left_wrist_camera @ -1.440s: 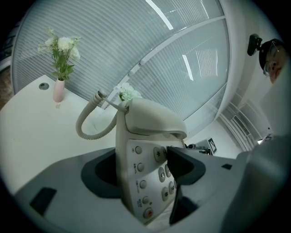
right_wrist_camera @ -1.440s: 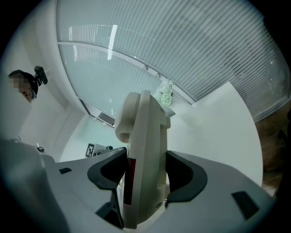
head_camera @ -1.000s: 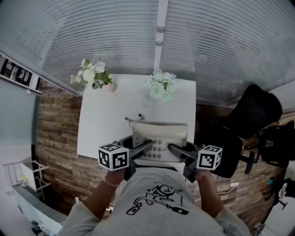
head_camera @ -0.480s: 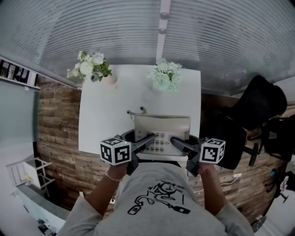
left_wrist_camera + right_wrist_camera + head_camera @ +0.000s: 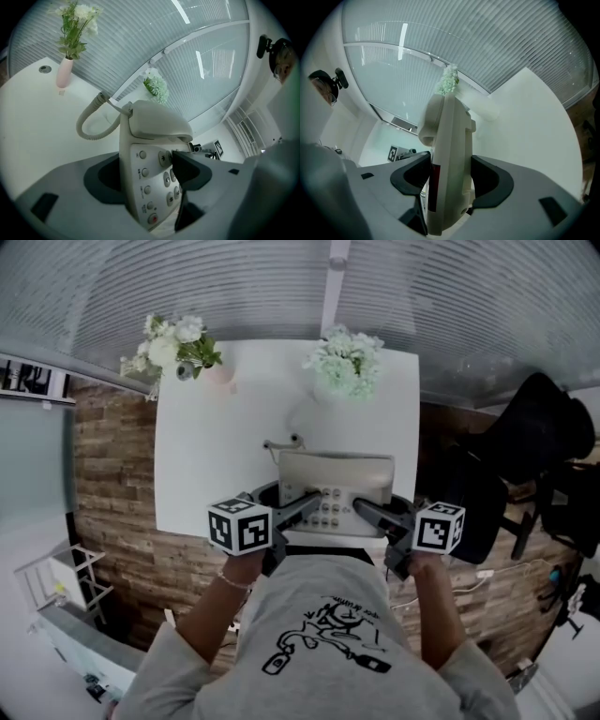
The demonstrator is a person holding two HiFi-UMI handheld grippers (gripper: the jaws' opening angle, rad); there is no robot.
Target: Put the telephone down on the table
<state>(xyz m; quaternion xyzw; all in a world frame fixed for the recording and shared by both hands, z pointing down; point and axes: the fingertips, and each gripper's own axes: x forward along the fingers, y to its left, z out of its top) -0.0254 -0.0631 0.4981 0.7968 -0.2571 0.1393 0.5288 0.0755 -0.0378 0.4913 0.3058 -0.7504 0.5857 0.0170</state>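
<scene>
A beige desk telephone [image 5: 335, 486] with its handset on the cradle and a keypad hangs over the near part of the white table [image 5: 206, 456]. My left gripper [image 5: 305, 507] is shut on its left side and my right gripper [image 5: 366, 512] on its right side. In the left gripper view the telephone [image 5: 150, 159] stands between the dark pads of the left gripper [image 5: 150, 173], keypad towards one pad. In the right gripper view the telephone [image 5: 447, 154] is seen edge-on, clamped by the right gripper [image 5: 450, 180]. Its coiled cord [image 5: 91, 124] trails onto the table.
A pink vase of flowers [image 5: 178, 348] stands at the table's far left corner and a pale green bouquet [image 5: 349, 357] at the far middle. A black chair [image 5: 525, 456] is to the right of the table. Ribbed glass lies behind.
Both grippers have sunk with the telephone towards the table top. The grip on each side looks the same.
</scene>
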